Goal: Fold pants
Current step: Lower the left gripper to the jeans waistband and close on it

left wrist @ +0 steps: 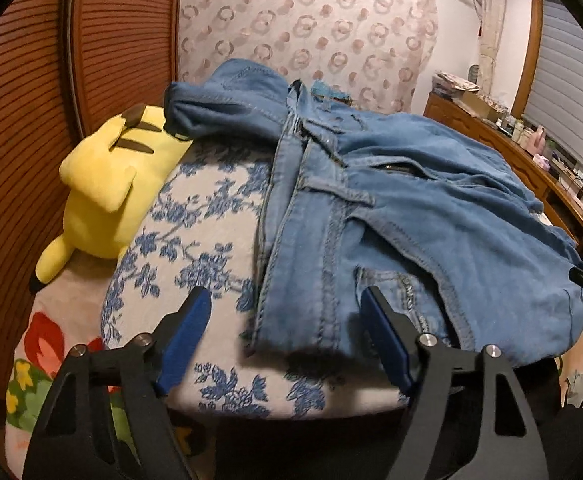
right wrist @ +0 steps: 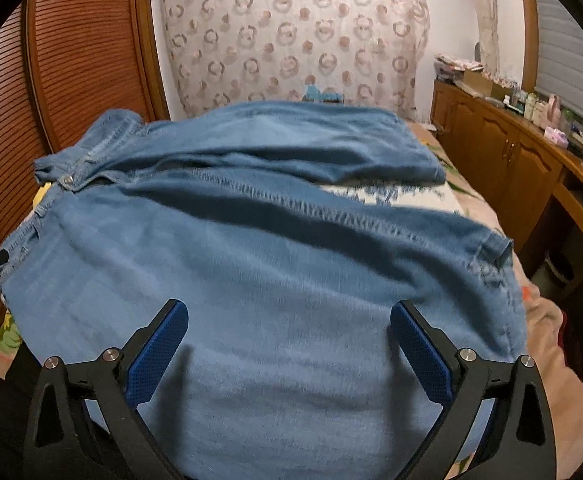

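The blue denim jeans [left wrist: 391, 216] lie spread on the bed just ahead of both tools, waistband toward the left tool [left wrist: 287, 316], legs running off in front of the right tool [right wrist: 289, 328]. From the left wrist view the waistband edge with its belt loops sits between and just beyond that tool's blue pads, not pinched; the jaws stand fairly wide, with nothing held. The right tool hangs over the broad thigh panel, its jaws wide too, with cloth under them but none gripped.

Denim like this should be soft but weighty: it drapes, creases where it is bent, and drags on the bedspread rather than sliding. A single layer pinched mid-panel would likely tent up and leave the rest behind. The firmer places to take it are the stitched waistband near the left tool and the thick side seam or hem ahead of the right tool, where several layers give the pads something to bite.

Beside the left tool, to its left, a yellow plush toy [left wrist: 107, 188] rests on the floral bedspread [left wrist: 207, 236], touching the far waistband corner. A wooden cabinet [right wrist: 503, 156] stands well off to the right.
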`<state>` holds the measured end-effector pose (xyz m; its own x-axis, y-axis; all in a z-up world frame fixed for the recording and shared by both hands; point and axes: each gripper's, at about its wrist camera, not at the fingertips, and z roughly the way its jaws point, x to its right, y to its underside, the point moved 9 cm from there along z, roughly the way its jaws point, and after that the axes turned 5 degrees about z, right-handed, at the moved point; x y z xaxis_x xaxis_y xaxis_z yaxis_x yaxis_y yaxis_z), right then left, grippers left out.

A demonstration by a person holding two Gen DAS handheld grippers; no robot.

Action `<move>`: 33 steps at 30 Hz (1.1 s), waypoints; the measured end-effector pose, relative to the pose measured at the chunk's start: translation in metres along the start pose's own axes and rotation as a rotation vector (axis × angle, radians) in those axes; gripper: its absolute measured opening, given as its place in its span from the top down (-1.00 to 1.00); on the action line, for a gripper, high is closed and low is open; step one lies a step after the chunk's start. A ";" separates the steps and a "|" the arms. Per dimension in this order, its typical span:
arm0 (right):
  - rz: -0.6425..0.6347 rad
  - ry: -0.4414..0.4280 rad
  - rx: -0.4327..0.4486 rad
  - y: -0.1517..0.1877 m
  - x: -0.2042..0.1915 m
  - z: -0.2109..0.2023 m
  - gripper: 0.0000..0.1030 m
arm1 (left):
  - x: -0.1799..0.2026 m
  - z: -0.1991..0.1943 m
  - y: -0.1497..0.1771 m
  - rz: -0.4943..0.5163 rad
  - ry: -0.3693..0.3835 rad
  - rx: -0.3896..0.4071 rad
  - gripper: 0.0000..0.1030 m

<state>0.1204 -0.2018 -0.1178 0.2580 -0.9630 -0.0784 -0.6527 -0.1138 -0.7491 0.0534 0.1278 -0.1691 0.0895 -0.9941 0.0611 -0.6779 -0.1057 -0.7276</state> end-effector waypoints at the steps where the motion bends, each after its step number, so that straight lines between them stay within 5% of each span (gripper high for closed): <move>1: -0.002 0.000 -0.007 0.000 -0.003 -0.002 -0.96 | -0.001 0.002 0.002 -0.003 -0.001 -0.007 -0.52; 6: -0.002 -0.009 -0.019 0.000 -0.018 -0.014 -0.96 | -0.001 0.005 0.005 -0.006 -0.018 -0.012 -0.51; 8: -0.004 -0.012 -0.018 0.000 -0.022 -0.019 -0.96 | 0.000 0.004 0.005 0.001 -0.011 -0.007 -0.36; 10: -0.008 -0.013 -0.015 -0.001 -0.025 -0.025 -0.96 | 0.002 0.002 0.005 0.002 0.006 -0.003 0.05; 18: -0.008 -0.012 -0.007 -0.004 -0.007 -0.020 -0.96 | 0.011 -0.008 0.003 0.003 0.092 0.014 0.63; 26: -0.008 -0.054 -0.005 -0.023 -0.002 -0.009 -0.94 | 0.029 -0.039 -0.030 0.064 0.107 0.100 0.68; 33: -0.021 -0.117 0.015 -0.038 -0.013 -0.015 -0.85 | 0.061 -0.054 -0.090 0.144 0.133 0.210 0.69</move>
<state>0.1314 -0.1890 -0.0781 0.3536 -0.9251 -0.1381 -0.6354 -0.1292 -0.7613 0.0807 0.0749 -0.0633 -0.1030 -0.9943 0.0258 -0.5093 0.0305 -0.8600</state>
